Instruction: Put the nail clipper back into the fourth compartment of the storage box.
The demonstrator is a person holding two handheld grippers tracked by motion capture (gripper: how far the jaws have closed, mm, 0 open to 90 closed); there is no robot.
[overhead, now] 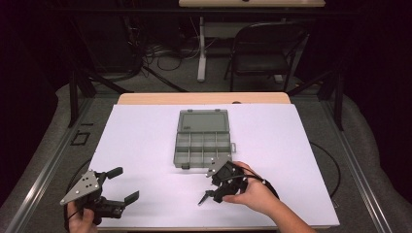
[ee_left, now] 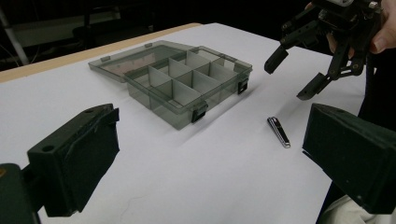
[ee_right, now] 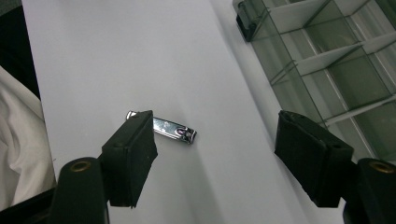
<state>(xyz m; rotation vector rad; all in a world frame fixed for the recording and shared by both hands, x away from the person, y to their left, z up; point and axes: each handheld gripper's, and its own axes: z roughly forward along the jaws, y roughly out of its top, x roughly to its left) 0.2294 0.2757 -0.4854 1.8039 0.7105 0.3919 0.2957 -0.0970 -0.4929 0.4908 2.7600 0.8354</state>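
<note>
**Two spread grippers, one nail clipper, one open organizer box**

The right gripper (overhead: 210, 192) hangs with its jaws wide apart and nothing between them; in the right gripper view the single nail clipper (ee_right: 164, 127) lies flat on the white table (overhead: 145, 141) below, its one end hidden behind one jaw, not touched by either. In the left gripper view the same nail clipper (ee_left: 279, 132) rests on bare table just in front of the box's latched side, apart from it. The hand (overhead: 255, 191) holding this gripper comes in from the near edge.

The left gripper (overhead: 123, 185) sits near the table's near-left corner, jaws likewise released and empty, well apart from the box and the clipper. A broad stretch of bare white surface lies between the two grippers and to the left of the box.

One translucent grey organizer box (overhead: 202, 145) sits mid-table, lid (overhead: 203, 120) folded flat back toward the far edge. Its dividers form two rows of compartments; four show clearly in the near row in the left gripper view, and every compartment seen looks empty. Two dark latches hang on its front wall.

Beyond the table's far edge stands one folding chair (overhead: 265, 53), with one table leg (overhead: 201, 48) beside it.
</note>
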